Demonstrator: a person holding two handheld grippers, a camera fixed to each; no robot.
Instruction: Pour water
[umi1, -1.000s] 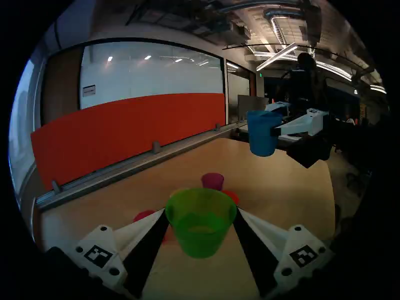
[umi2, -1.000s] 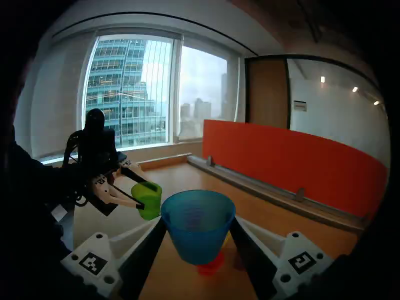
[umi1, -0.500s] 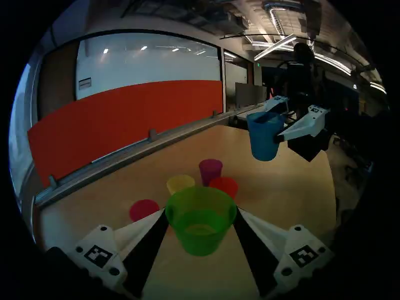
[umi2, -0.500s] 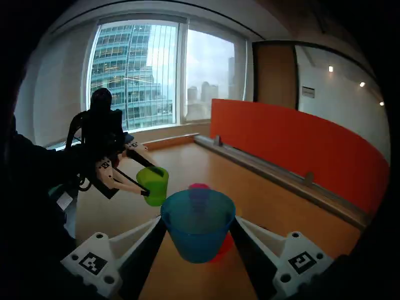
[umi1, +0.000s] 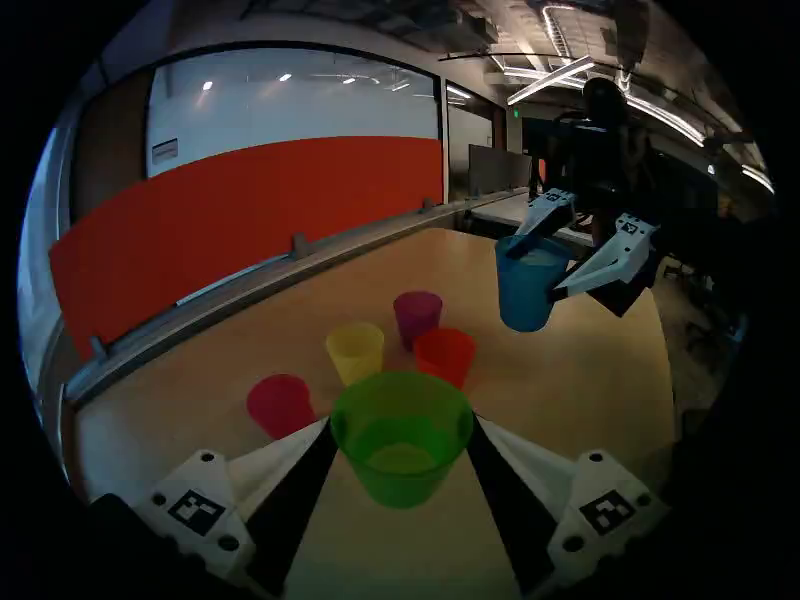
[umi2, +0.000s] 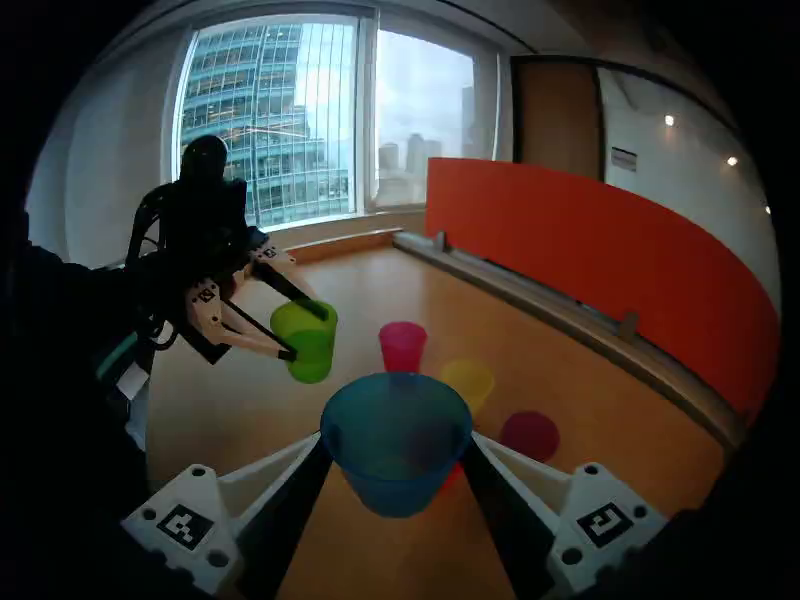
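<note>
In the left gripper view my left gripper (umi1: 400, 450) is shut on a green cup (umi1: 402, 435) held upright above the wooden table (umi1: 590, 370), with a little liquid at its bottom. My right gripper (umi2: 396, 462) is shut on a translucent blue cup (umi2: 396, 453), also upright. The blue cup (umi1: 525, 285) and the right gripper (umi1: 560, 265) hang in the air at the right of the left gripper view. The green cup (umi2: 306, 340) and the left gripper (umi2: 275, 315) float at the left of the right gripper view.
Several small cups stand grouped on the table: red (umi1: 280, 402), yellow (umi1: 356, 351), purple (umi1: 418, 316) and orange (umi1: 444, 355). An orange partition (umi1: 230, 220) with a metal rail lines the table's far side. Large windows (umi2: 300, 120) lie behind the person's dark sleeve (umi2: 60, 330).
Both views have tipped downward, so the small cups on the table have come fully into sight. The blue cup has dropped lower and nearer the cup group.
</note>
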